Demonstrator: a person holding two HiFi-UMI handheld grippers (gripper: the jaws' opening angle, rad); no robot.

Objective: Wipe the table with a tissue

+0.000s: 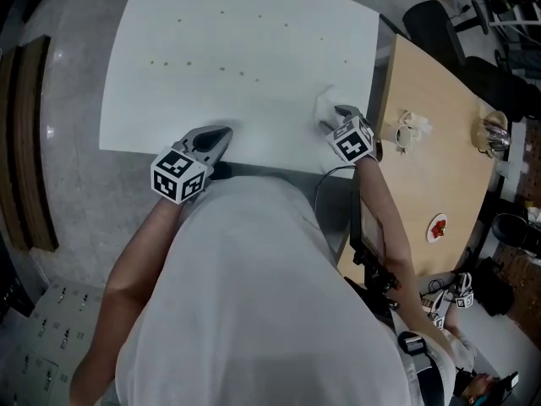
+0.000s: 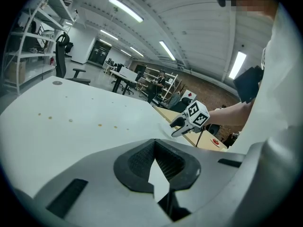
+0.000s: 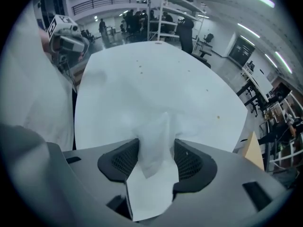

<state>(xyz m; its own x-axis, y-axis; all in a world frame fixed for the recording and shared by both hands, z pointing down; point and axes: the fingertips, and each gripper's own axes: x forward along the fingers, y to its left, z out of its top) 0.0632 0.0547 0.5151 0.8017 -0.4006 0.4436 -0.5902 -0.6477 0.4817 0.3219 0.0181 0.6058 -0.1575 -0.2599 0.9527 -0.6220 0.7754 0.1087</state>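
Pointing steeply down, the right gripper [image 3: 156, 161] is part-open with the tissue [image 3: 158, 134] loose between its jaws on the worktop [image 1: 245, 49], seemingly to regrip before wiping, while the left gripper [image 2: 155, 150] waits closed and empty.

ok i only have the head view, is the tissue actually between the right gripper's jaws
observer: yes. The right gripper view shows the tissue standing between the jaws of the right gripper. They're apart, not clamped on it.
operator: and the left one, holding anything
observer: no. The left gripper is shut at the tips and empty, with only the table showing behind the pads.
operator: anyone past the far end of the table
observer: yes, people stand by shelving beyond it, clear of the tabletop.
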